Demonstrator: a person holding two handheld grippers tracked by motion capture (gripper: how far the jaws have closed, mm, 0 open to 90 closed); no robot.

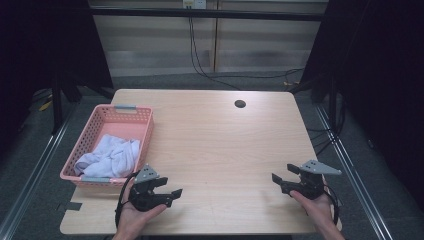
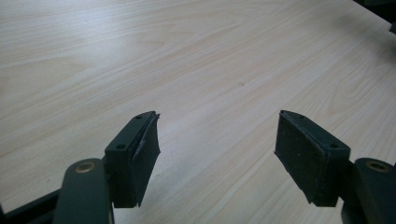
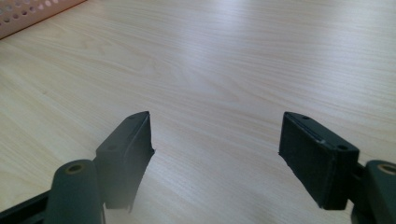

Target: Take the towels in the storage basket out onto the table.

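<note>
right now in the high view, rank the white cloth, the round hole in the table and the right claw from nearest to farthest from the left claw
1. white cloth, in the pink basket just up and left of the left claw.
2. right claw, across the table's near edge on the right.
3. round hole, at the far side of the table, right of centre.

Two claws (image 1: 169,188) (image 1: 286,175), one pink basket (image 1: 85,141), one white cloth (image 1: 111,156), one table (image 1: 225,145).

Black left gripper (image 1: 169,190) and right gripper (image 1: 284,176), grey three-cornered top plates, black cables; finger pads seemingly frayed.
</note>
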